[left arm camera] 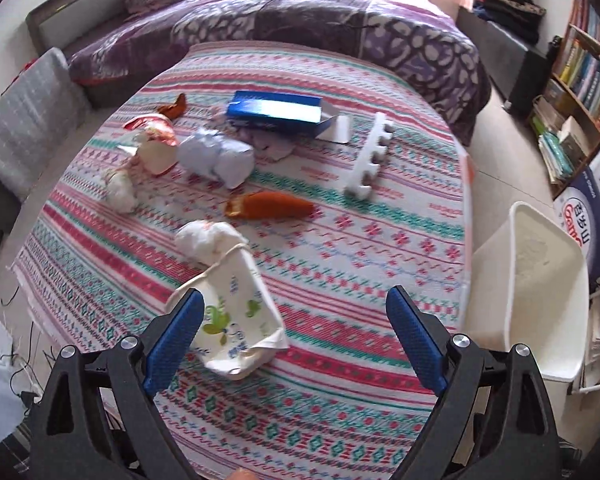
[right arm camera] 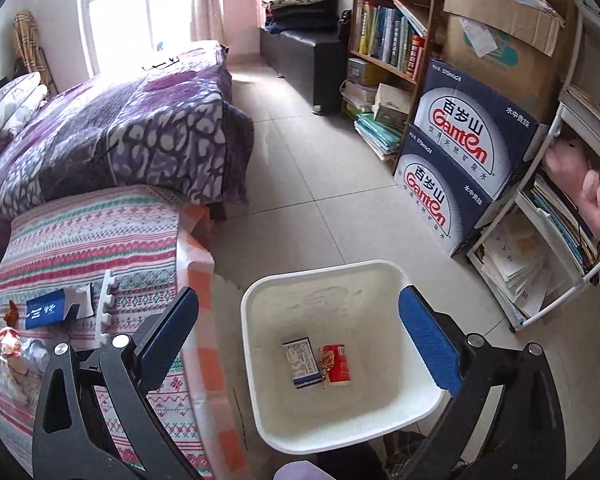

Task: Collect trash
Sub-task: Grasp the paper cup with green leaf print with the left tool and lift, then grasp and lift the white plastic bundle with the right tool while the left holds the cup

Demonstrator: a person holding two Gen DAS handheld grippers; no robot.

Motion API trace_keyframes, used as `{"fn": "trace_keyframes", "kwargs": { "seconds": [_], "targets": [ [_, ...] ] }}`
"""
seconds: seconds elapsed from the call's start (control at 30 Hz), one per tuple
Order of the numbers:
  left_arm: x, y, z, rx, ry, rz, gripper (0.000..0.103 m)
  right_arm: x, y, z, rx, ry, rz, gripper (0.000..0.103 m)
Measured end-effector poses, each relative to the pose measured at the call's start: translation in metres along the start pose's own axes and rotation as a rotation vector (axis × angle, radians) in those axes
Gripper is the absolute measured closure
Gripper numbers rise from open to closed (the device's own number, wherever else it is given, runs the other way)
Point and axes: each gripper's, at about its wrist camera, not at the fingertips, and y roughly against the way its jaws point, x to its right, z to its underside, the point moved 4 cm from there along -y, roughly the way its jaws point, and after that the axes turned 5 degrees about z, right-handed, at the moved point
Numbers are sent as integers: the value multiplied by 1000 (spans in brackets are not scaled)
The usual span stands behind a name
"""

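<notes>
Patterned cloth [left arm camera: 340, 240] under wide left tool [left arm camera: 296, 336]; white bin [right arm camera: 260, 360] perhaps below right tool [right arm camera: 300, 340]

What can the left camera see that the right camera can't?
Only the left wrist view shows the orange wrapper and the flowery paper bag by the open left gripper. Only the right wrist view shows inside the white bin: a small box and a red packet, under the open right gripper. Both show the blue box and striped cloth.

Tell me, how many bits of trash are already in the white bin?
2: a small printed carton and a red wrapper, side by side on the bottom of the white bin.
</notes>
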Motion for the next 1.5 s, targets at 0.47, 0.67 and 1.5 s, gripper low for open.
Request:
{"fn": "trace_keyframes", "kwargs": {
  "seconds": [0.47,0.67,1.5],
  "targets": [
    [-60,-56,24,-299,198,58,11,-89,-1,30,-59,184,-68,7],
    [-55,-63,28,-332,201,139,12,-105,-6,36,-98,207,-97,7],
    [-146,33,-50,26,251,245,77,-186,-12,88,-148,506,-201,8]
  ]
}}
